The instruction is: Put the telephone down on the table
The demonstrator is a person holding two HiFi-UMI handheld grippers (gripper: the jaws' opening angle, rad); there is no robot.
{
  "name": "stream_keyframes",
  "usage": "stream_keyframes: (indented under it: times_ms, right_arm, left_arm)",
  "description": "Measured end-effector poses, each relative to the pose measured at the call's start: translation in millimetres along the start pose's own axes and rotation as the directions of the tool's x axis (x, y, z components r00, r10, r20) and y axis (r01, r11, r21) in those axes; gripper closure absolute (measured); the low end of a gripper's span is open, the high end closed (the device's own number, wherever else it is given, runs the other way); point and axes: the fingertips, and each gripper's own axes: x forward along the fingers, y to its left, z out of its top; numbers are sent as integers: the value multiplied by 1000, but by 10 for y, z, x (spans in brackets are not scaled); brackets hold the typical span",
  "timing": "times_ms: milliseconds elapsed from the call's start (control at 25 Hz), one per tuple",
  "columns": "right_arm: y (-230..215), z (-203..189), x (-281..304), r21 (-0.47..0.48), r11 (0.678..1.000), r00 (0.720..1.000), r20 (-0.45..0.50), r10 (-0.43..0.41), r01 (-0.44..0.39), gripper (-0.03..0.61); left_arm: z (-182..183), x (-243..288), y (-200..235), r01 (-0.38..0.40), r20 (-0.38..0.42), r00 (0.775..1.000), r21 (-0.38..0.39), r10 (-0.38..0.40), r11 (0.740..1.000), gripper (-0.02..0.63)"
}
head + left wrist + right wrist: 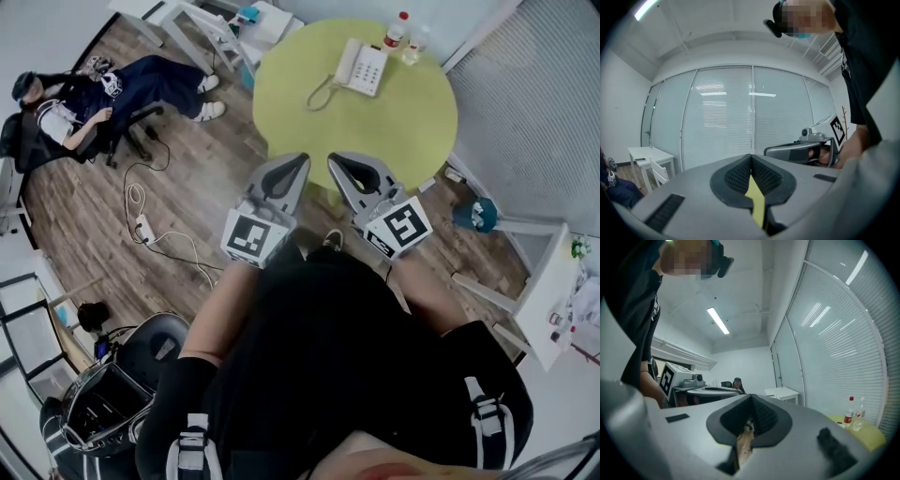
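Two clenched, empty tools: left gripper [289,169] and right gripper [349,167] hover short of the green table [375,131], where the telephone [361,67] already sits; nothing seems left

Head view looks steeply down on the table [375,131]; 2 gripper views face level.

The telephone [361,67] is showing smooth white plastic, the table [394,141] is looking matt and even, the floor [84,234] is showing grained wood planks, and the left gripper [751,157] is showing matt grey plastic around rough black pads [738,177].
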Motion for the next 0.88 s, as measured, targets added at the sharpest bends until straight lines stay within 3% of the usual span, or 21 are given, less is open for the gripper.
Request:
stream_keyframes:
  times_ms: [360,880]
  right_arm:
    - [-257,20,676,-19,997,997,-22,-80,80,565]
    - [-607,124,1838,-12,973,972,-47,-232,232,565]
  left_arm:
    - [-25,227,684,97,17,995,-9,-97,995,601]
    - [46,478,1916,243,26,970,-22,-243,970,601]
